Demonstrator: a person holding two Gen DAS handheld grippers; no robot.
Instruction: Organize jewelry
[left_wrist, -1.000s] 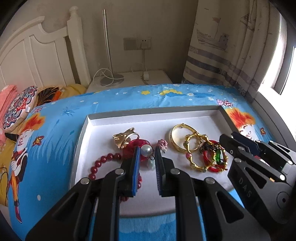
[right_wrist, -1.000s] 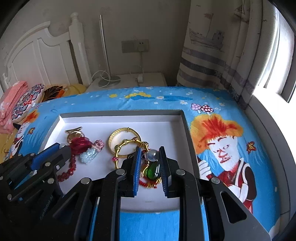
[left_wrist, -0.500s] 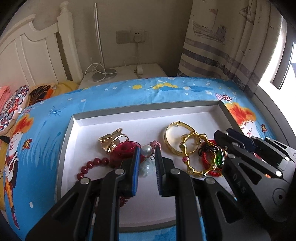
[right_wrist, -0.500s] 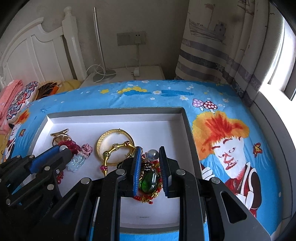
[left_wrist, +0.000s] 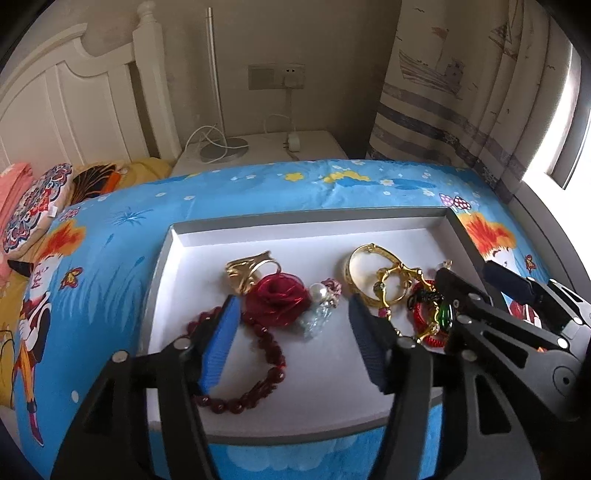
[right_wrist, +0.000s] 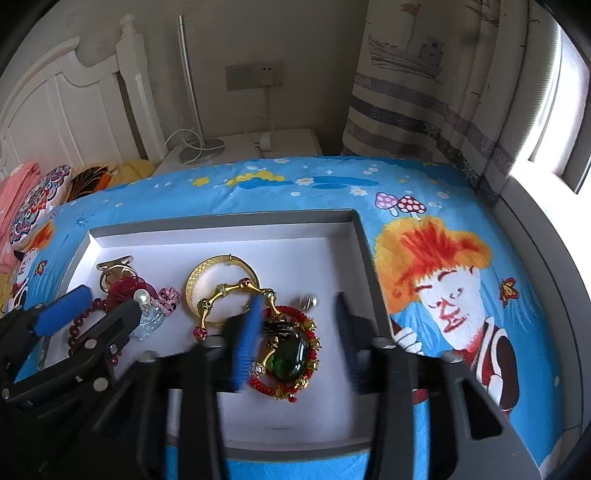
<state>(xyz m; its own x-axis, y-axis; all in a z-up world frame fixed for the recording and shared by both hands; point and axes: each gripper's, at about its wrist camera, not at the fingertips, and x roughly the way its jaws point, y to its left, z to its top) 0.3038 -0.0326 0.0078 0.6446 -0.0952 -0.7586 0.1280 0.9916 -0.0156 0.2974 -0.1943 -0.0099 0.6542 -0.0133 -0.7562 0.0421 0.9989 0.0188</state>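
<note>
A white tray with a grey rim (left_wrist: 306, 218) (right_wrist: 221, 218) lies on the bed and holds the jewelry. My left gripper (left_wrist: 293, 314) hangs low over its left half, jaws opening. A red fabric rose (left_wrist: 277, 301) with a pearl (left_wrist: 318, 291) and clear pendant lies between them, untouched, beside a dark red bead bracelet (left_wrist: 258, 369). My right gripper (right_wrist: 297, 306) is over the right half, jaws opening and blurred. Between them a red bead bracelet with a green stone (right_wrist: 290, 356) rests on the tray floor. A gold bangle (right_wrist: 218, 273) and a silver bead (right_wrist: 308, 301) lie close by.
The tray sits on a blue cartoon-print bedsheet (right_wrist: 443, 258). A gold ring piece (left_wrist: 251, 271) lies at the tray's back left. Behind the bed stand a white headboard (left_wrist: 74, 110), a nightstand with a lamp base (left_wrist: 221, 147), and a curtain (left_wrist: 461, 92). Pillows lie at the far left.
Both grippers were shut, the left on the pearl and rose piece, the right on the green stone bracelet. Both have opened, and the pieces now lie on the tray.
</note>
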